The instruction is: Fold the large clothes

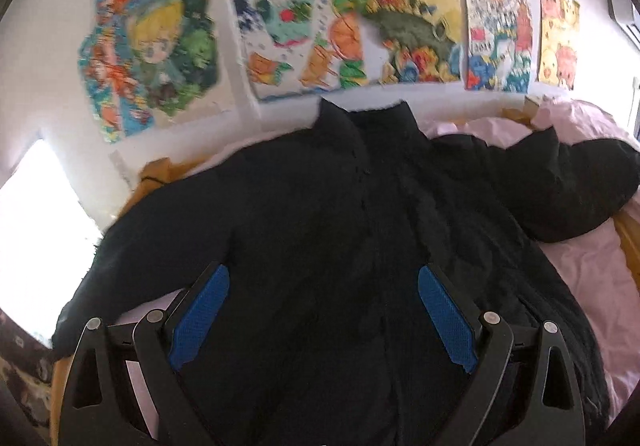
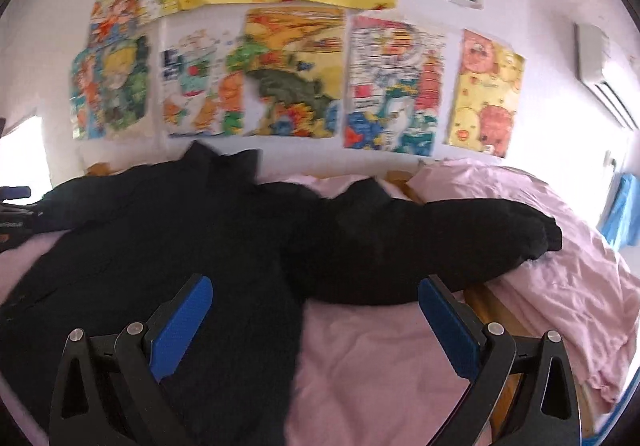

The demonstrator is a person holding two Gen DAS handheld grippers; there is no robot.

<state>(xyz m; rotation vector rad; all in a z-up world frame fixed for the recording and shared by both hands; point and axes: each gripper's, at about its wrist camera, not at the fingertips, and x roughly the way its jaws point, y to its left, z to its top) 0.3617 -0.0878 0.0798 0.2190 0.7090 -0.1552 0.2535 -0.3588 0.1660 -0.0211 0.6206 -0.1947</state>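
Note:
A large black jacket (image 1: 320, 213) lies spread front up on a pink bedsheet (image 1: 592, 266), collar toward the wall, both sleeves out to the sides. My left gripper (image 1: 323, 278) is open and empty, hovering over the jacket's lower front. In the right wrist view the jacket (image 2: 168, 230) fills the left half, and its right sleeve (image 2: 440, 242) stretches to the right. My right gripper (image 2: 315, 294) is open and empty, above the jacket's right side edge and the sheet (image 2: 380, 358) below the sleeve.
The wall behind the bed is covered with colourful drawings (image 2: 296, 73). An air conditioner (image 2: 600, 69) hangs at the upper right. A bright window (image 1: 36, 213) is at the left. The bed's wooden edge (image 2: 492, 302) shows by the bunched sheet.

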